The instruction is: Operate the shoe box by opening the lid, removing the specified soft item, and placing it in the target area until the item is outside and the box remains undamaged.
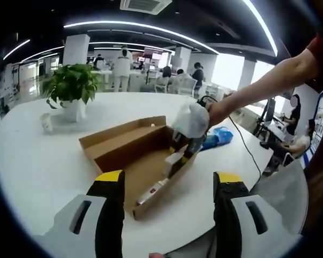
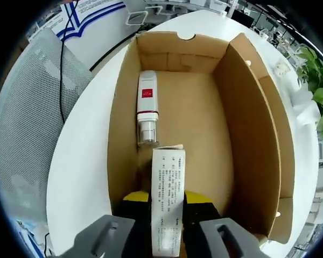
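The shoe box (image 2: 204,118) lies open on the white table (image 1: 37,161), lid (image 1: 121,134) folded back. Inside are two items — a white carton (image 2: 168,199) clamped between the right gripper (image 2: 167,215) jaws, and a red-labelled tube (image 2: 147,107) just beyond it. Lifting carelessly could snag the cardboard wall. The left gripper (image 1: 169,207) hangs open near the box. One potted plant (image 1: 71,88) stands behind.
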Demonstrator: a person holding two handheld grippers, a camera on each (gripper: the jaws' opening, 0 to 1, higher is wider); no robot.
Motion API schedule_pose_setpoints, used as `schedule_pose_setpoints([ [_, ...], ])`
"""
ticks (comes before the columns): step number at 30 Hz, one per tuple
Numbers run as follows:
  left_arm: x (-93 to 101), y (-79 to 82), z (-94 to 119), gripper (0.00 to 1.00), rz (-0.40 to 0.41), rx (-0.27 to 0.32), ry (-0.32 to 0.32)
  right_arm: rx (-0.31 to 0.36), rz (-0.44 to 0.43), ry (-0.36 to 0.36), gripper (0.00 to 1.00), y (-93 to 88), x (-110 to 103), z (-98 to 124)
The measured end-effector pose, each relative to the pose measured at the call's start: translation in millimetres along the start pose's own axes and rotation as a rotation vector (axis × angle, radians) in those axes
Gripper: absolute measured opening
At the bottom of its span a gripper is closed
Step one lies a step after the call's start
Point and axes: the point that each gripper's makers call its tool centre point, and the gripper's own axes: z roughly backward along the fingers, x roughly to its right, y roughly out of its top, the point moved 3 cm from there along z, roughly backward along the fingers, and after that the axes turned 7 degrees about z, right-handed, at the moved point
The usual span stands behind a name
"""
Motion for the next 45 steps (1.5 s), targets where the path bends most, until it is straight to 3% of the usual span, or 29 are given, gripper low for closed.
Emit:
schedule_pose_setpoints([
  [28,4.2,13.6,-7,0.66,0.005,0.027,-0.026,0.064,-0.038,-0.09,0.17,14.8,14,58],
  [45,19.6,21.9,-21,0.66,0.001,0.039,-0.071,0.07,-0.022,-0.142,0.17,5.8,2,103],
])
